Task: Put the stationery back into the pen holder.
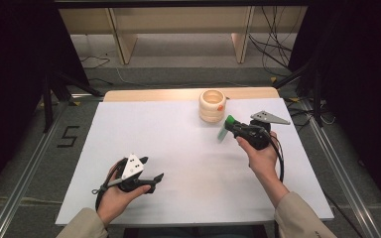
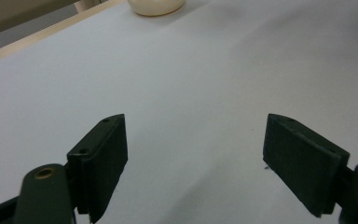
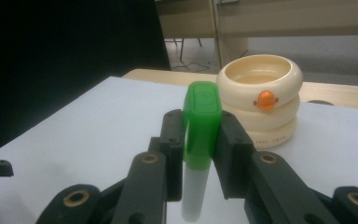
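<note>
My right gripper (image 1: pixel 231 124) is shut on a green-capped white tube (image 3: pixel 200 135), which hangs down between the jaws above the white table. Just beyond it stands a cream ringed pot (image 1: pixel 212 105) with an orange knob (image 3: pixel 265 99) on its side; in the right gripper view the cream pot (image 3: pixel 261 100) is close behind and right of the green cap. My left gripper (image 1: pixel 151 173) rests low at the near left of the table, jaws wide apart with nothing between them. In the left gripper view its fingers (image 2: pixel 105 158) frame bare table, with the pot's base (image 2: pixel 156 6) far off.
The white table sheet (image 1: pixel 178 148) has a wooden strip (image 1: pixel 149 94) along its far edge. Beyond it are wooden shelf legs (image 1: pixel 124 44) and cables on the floor. Black stands (image 1: pixel 47 99) flank the table left and right.
</note>
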{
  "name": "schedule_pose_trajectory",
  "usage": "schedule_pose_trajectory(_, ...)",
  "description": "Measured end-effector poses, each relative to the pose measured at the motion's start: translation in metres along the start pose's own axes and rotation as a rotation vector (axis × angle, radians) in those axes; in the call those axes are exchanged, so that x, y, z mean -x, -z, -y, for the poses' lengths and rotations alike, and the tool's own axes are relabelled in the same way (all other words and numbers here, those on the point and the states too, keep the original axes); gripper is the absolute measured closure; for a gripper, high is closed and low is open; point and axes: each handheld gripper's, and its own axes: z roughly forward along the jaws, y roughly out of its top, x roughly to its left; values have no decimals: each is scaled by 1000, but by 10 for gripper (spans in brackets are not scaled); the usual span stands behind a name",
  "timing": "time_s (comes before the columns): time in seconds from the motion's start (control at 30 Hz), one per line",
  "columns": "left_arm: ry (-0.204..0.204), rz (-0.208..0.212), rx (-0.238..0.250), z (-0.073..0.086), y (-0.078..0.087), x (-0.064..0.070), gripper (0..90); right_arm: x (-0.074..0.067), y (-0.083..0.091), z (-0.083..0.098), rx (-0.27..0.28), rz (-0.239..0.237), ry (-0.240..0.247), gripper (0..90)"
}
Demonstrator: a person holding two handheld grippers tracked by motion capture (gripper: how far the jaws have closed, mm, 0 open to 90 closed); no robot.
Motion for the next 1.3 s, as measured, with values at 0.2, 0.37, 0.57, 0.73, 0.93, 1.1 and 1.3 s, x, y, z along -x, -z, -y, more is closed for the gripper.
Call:
schedule_pose_trajectory(0.2,2,0,0,1,-1,0,217,2,-3,-3,8,12,3,749)
schedule_pose_trajectory(0.37,3,0,-4,1,-1,0,218,3,-4,-6,17,17,5,748)
schedule_pose_trajectory(0.57,1,0,-5,2,-2,0,218,4,-8,-11,31,25,15,748)
schedule_pose_trajectory(0.73,-1,2,-9,2,-3,-1,218,6,-11,-15,42,39,18,749)
schedule_pose_trajectory(0.93,1,3,-9,2,-3,-1,219,8,-15,-19,47,49,22,749)
schedule_pose_trajectory(1.1,0,3,-8,2,-3,0,219,9,-17,-23,55,56,23,749)
schedule_pose_trajectory(1.3,2,4,-9,2,-4,0,219,10,-20,-27,63,64,26,748)
